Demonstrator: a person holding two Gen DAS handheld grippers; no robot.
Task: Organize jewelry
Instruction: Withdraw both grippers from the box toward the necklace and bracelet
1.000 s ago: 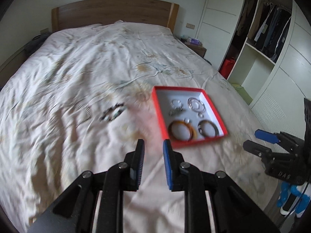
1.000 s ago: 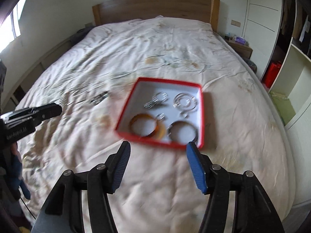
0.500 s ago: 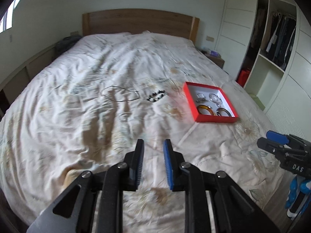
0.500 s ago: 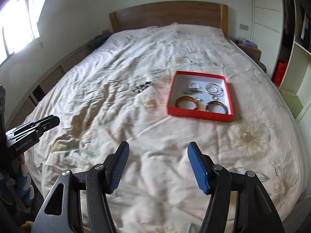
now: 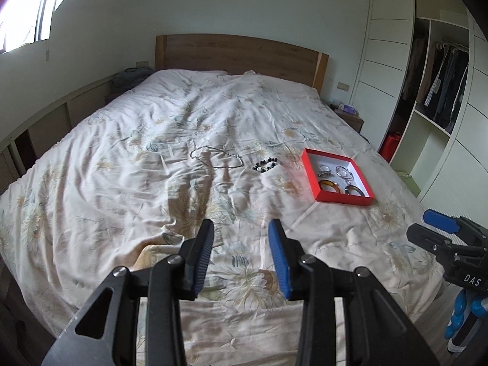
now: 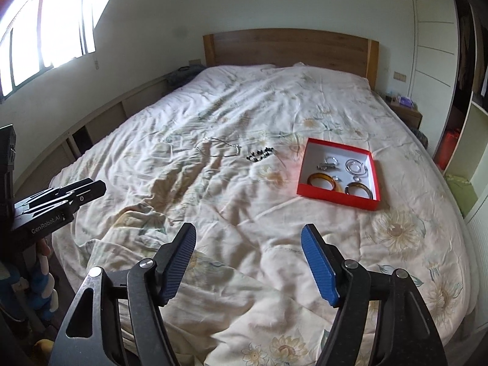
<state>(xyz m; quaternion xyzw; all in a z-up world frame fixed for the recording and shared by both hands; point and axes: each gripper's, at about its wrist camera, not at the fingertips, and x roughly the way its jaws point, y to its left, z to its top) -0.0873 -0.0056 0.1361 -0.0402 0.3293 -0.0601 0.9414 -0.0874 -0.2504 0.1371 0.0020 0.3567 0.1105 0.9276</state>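
A red-walled tray (image 5: 309,171) (image 6: 335,196) lies on the bed's right side, holding several bangles and silver rings. Left of it on the quilt rest a dark beaded bracelet (image 5: 266,164) (image 6: 260,154) and a thin silver chain necklace (image 5: 217,156) (image 6: 218,150). My left gripper (image 5: 241,238) hovers over the bed's near end, far short of the jewelry, jaws opening with nothing between them. My right gripper (image 6: 248,242) also hangs over the near end, jaws opening and empty. Each gripper shows at the edge of the other's view, the right gripper (image 5: 442,231) and the left gripper (image 6: 61,198).
The bed (image 5: 152,183) with a flowered quilt fills both views, a wooden headboard (image 5: 241,55) behind. An open wardrobe (image 5: 439,85) with hanging clothes stands at the right. A nightstand (image 6: 405,109) sits beside the headboard. Low cabinets line the left wall under a window (image 6: 45,30).
Both grippers have drawn back from the tray toward the foot of the bed and risen a little. Both pairs of jaws have spread wider.
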